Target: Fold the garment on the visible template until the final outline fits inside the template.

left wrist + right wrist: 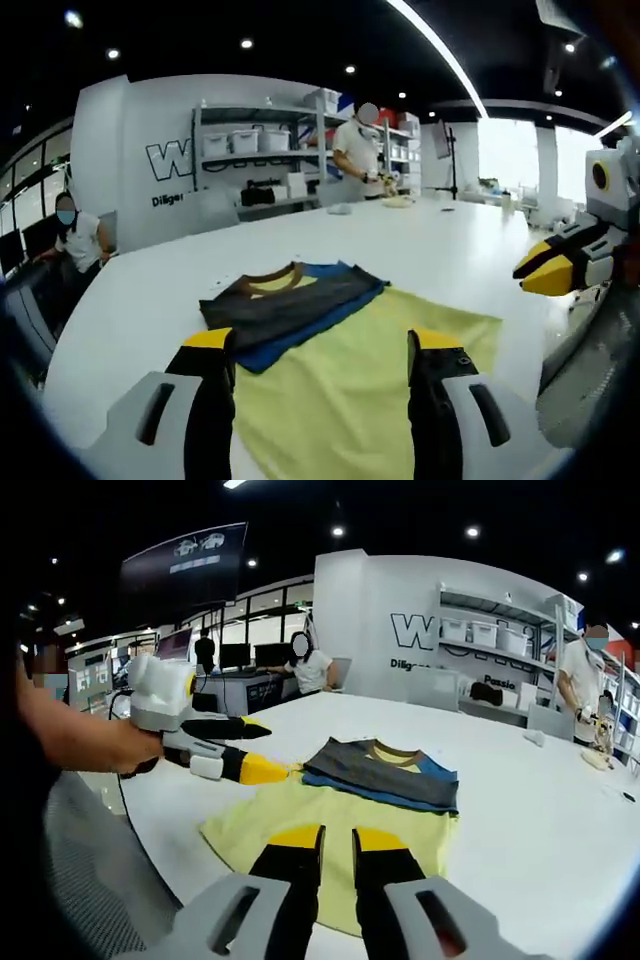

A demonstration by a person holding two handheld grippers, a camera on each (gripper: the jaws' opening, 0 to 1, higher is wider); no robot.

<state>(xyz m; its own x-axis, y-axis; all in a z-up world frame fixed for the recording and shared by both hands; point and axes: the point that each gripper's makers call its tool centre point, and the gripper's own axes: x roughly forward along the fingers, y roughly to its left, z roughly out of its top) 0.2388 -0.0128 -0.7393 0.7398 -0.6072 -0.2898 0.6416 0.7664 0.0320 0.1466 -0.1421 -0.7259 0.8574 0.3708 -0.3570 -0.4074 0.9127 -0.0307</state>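
Note:
A folded garment (285, 305) (385, 772), dark grey over blue with a yellow chest and brown collar, lies on the far end of the yellow template (360, 390) (300, 815) on the white table. My left gripper (322, 345) hovers open and empty over the template's near part, its jaws wide apart. In the right gripper view the left gripper (258, 752) hangs at the template's left edge, close to the garment's corner. My right gripper (338, 838) is shut and empty above the template's near edge. The same right gripper (545, 272) sits off to the right.
The white table (430, 245) stretches far back, with small items (395, 202) near a standing person (358, 150). Shelves with bins (245, 140) line the wall. A seated person (75, 235) is at the left. A hand and forearm (85, 742) hold the left gripper.

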